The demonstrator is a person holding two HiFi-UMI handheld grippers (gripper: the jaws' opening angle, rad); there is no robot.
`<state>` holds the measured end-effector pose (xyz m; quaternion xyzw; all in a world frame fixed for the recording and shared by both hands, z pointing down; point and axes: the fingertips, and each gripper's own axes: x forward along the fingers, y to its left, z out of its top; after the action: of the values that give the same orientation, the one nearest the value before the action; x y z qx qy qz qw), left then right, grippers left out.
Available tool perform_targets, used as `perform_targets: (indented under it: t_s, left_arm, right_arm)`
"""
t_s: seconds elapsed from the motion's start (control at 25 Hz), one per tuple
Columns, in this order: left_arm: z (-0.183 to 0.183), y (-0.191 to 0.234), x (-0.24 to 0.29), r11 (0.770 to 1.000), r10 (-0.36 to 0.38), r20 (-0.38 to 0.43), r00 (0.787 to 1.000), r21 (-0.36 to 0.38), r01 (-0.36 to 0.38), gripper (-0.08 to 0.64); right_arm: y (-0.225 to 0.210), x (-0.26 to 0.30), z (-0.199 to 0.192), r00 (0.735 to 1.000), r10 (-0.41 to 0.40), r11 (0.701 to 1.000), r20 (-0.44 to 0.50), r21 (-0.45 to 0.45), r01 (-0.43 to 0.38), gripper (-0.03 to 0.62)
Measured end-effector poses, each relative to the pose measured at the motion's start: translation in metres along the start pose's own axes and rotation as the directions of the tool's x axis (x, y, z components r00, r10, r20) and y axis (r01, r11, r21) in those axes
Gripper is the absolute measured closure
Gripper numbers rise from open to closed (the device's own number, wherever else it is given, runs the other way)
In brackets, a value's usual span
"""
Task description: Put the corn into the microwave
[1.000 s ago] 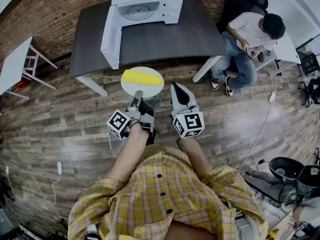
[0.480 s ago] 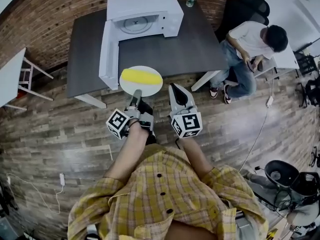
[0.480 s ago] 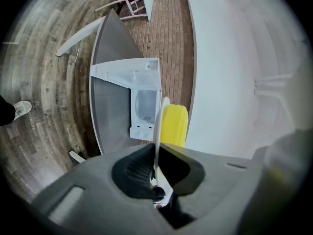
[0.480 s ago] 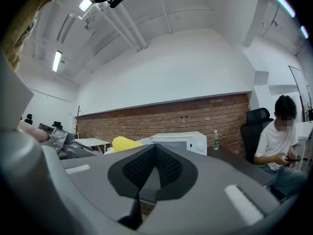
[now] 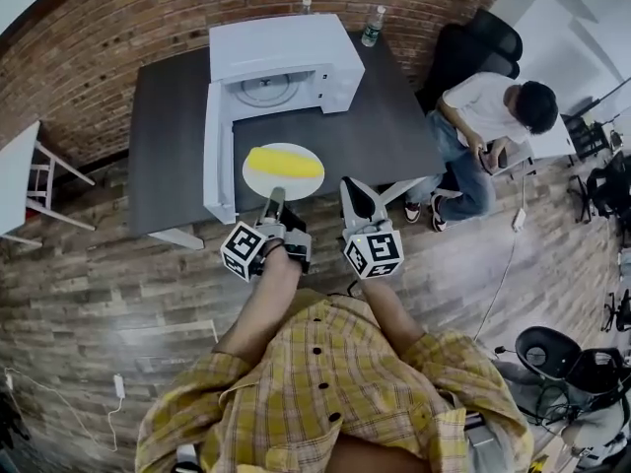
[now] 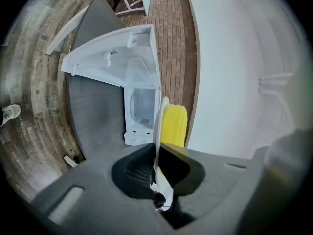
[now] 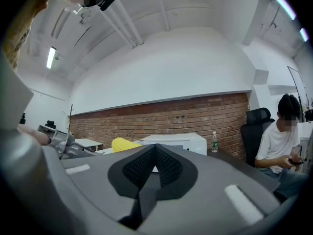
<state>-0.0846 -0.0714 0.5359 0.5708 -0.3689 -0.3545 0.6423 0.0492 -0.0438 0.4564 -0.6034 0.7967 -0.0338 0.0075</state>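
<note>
Left gripper (image 5: pixel 273 198) clamps the near rim of the plate (image 5: pixel 299 188); corn (image 5: pixel 284 163) lies on it, over the bench (image 5: pixel 385 131), open microwave (image 5: pixel 281 52) at 12 o'clock. Right gripper (image 5: pixel 357 191) at its 3 o'clock, jaws together, empty.

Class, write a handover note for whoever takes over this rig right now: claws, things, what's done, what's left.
Left claw: shut on the plate rim, holding it level.
Right claw: shut, empty, beside the plate.
Corn lies on the plate, over the table, in front of the microwave; door open, nothing inside.
Done: corn brought to the microwave.
Left: set the plate inside, release.
</note>
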Motion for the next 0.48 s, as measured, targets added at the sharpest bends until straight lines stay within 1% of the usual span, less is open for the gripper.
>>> perform_targets:
  t_s: [0.28, 0.48]
  left_arm:
    - [0.013, 0.0, 0.022, 1.0, 0.014, -0.005, 1.0, -0.013, -0.014, 0.537]
    - [0.018, -0.001, 0.034, 1.0, 0.022, 0.001, 1.0, -0.019, -0.022, 0.538]
  right_arm:
    - [-0.007, 0.022, 0.008, 0.999, -0.029, 1.0, 0.014, 0.001, 0.029, 0.595]
    - [-0.01, 0.037, 0.011, 1.0, -0.024, 1.0, 0.018, 0.012, 0.024, 0.597]
